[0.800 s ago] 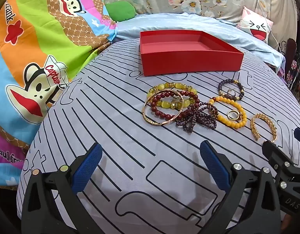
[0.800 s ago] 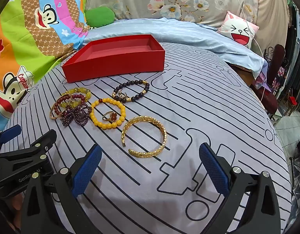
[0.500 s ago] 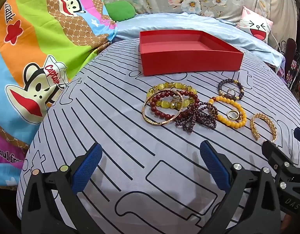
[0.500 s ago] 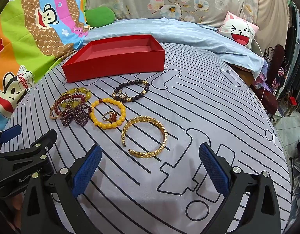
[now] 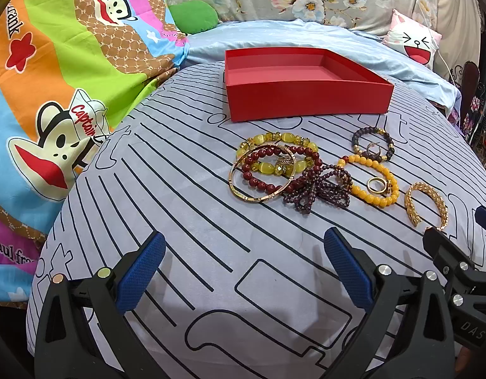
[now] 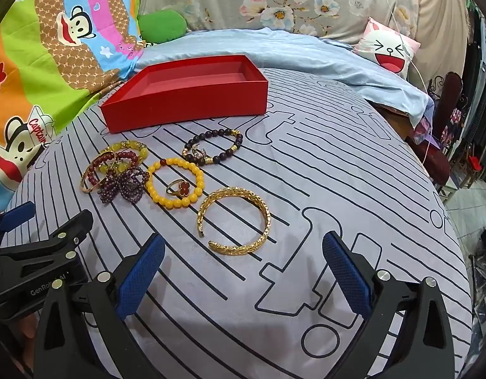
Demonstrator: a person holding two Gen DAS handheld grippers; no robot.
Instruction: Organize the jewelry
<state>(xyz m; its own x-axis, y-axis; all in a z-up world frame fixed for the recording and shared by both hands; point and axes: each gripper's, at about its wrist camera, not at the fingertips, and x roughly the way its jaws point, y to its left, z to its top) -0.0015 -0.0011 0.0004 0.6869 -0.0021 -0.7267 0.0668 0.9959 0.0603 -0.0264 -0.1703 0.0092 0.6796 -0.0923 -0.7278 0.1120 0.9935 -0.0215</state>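
Both tongs, left (image 5: 243, 271) and right (image 6: 243, 271), hang released over the bed. The gold cuff (image 6: 234, 219) lies at twelve o'clock of the right tongs; pinch its band, then lift toward the empty red box (image 6: 186, 107).

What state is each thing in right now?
Red box: open, empty.
Left tool: open, empty.
Right tool: open, empty.
Gold cuff: flat, alone.
Ring: inside the yellow bracelet.
Dark bracelet: flat, apart.
Purple beads: bunched, against the red bracelet.
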